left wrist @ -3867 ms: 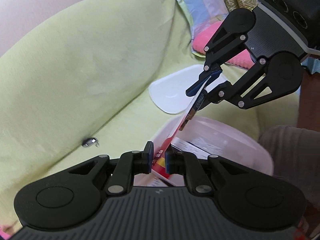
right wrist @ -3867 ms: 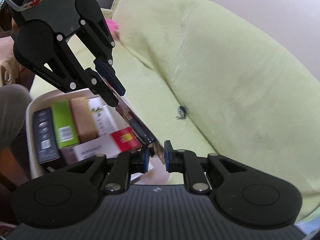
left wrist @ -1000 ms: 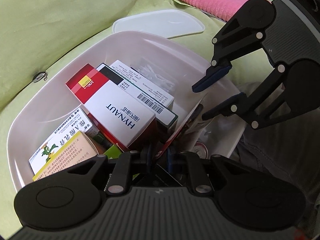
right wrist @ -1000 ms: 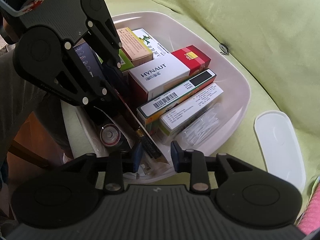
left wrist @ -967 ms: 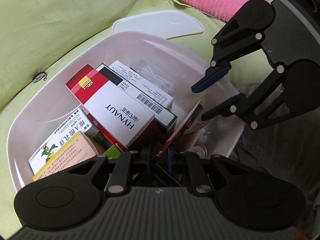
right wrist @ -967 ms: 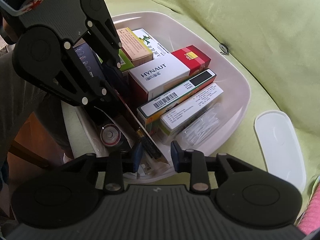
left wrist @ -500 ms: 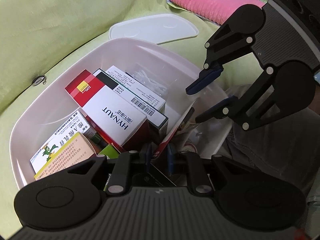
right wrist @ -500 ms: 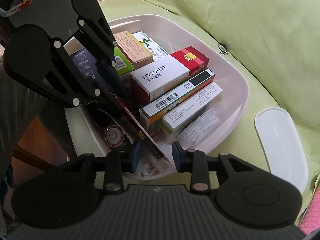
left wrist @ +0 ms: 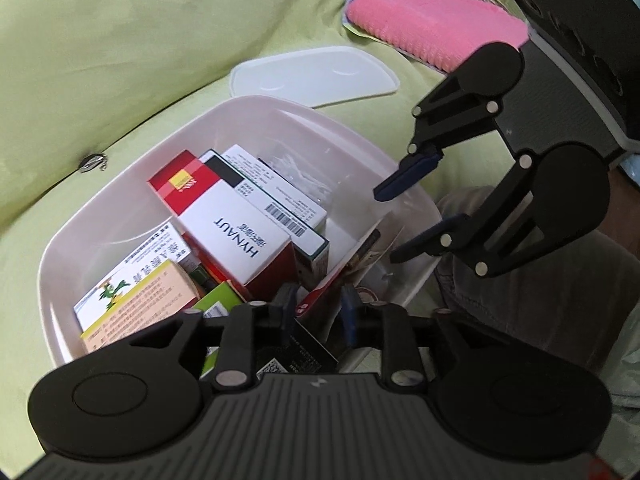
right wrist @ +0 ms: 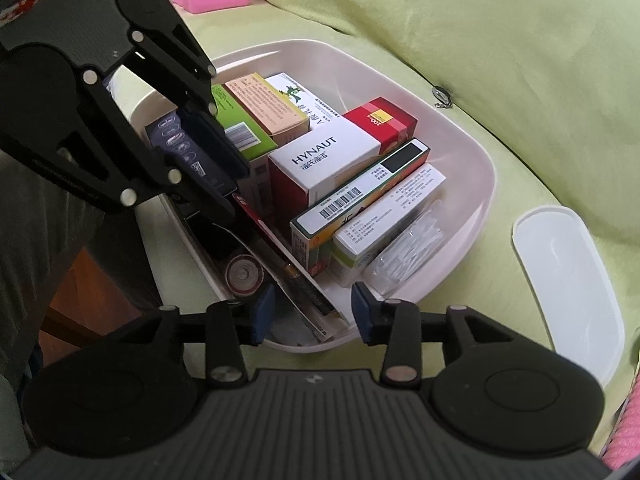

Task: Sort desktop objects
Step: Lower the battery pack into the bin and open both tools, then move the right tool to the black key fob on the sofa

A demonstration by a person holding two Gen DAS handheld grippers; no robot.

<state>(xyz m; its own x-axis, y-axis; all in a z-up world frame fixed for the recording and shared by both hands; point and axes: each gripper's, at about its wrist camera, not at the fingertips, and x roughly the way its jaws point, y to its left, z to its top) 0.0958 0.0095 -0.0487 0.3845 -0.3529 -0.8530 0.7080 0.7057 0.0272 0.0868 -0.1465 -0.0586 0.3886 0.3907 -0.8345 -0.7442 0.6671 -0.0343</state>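
Card packet (left wrist: 352, 264): standing on edge inside the white bin (left wrist: 132, 200), long axis running from the left gripper (left wrist: 318, 312) towards the right gripper (left wrist: 404, 220), beside the HYNAUT box (left wrist: 236, 236).
Left fingers: sitting parted either side of it; contact unclear.
Right fingers: hanging wide apart, gripping nothing.
Surface: bin resting on a green sofa (right wrist: 500, 40), lid (right wrist: 568, 280) lying alongside.

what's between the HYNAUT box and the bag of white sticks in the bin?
Right wrist view: two flat cartons on edge between the HYNAUT box and bag of white sticks: barcode carton, then white text-printed carton.
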